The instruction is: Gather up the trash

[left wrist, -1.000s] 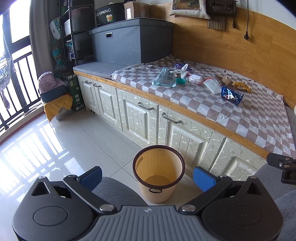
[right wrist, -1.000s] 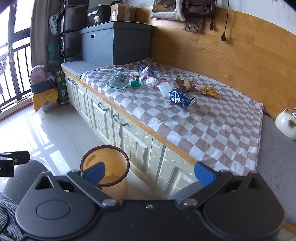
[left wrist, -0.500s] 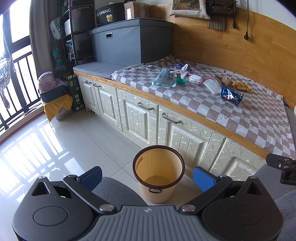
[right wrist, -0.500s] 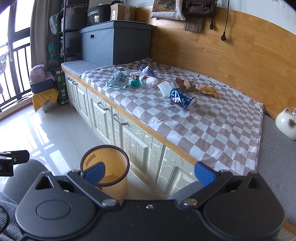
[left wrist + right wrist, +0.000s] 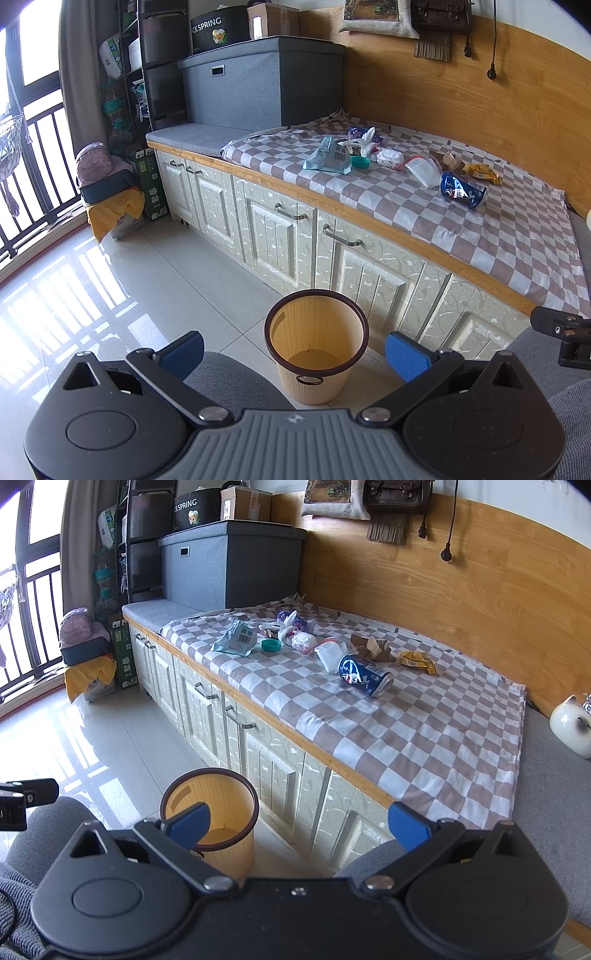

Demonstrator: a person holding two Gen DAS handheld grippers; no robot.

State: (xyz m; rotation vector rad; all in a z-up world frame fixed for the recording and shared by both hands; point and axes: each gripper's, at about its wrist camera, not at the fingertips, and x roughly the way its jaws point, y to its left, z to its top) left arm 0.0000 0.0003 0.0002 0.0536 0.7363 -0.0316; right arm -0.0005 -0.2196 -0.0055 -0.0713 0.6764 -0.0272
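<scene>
A tan waste bin [image 5: 317, 347] with a dark rim stands on the tiled floor before the cabinets; it also shows in the right wrist view [image 5: 210, 823]. Trash lies on the checkered cloth [image 5: 406, 716]: a blue can [image 5: 365, 675] on its side, a teal wrapper [image 5: 236, 638], a teal lid [image 5: 270, 645], white bags [image 5: 295, 635], a clear pouch [image 5: 330, 653], torn cardboard [image 5: 373, 648] and a yellow wrapper [image 5: 417, 661]. The can also shows in the left wrist view [image 5: 463, 190]. My left gripper [image 5: 293, 354] is open and empty above the bin. My right gripper [image 5: 297, 825] is open and empty, far from the trash.
White cabinets [image 5: 280, 236] run under the bench. A grey storage box [image 5: 266, 81] sits at the far end, black shelves [image 5: 159, 62] beside it. A white cat figurine [image 5: 570, 727] stands on the grey cushion at right. A balcony railing [image 5: 33, 177] is at left.
</scene>
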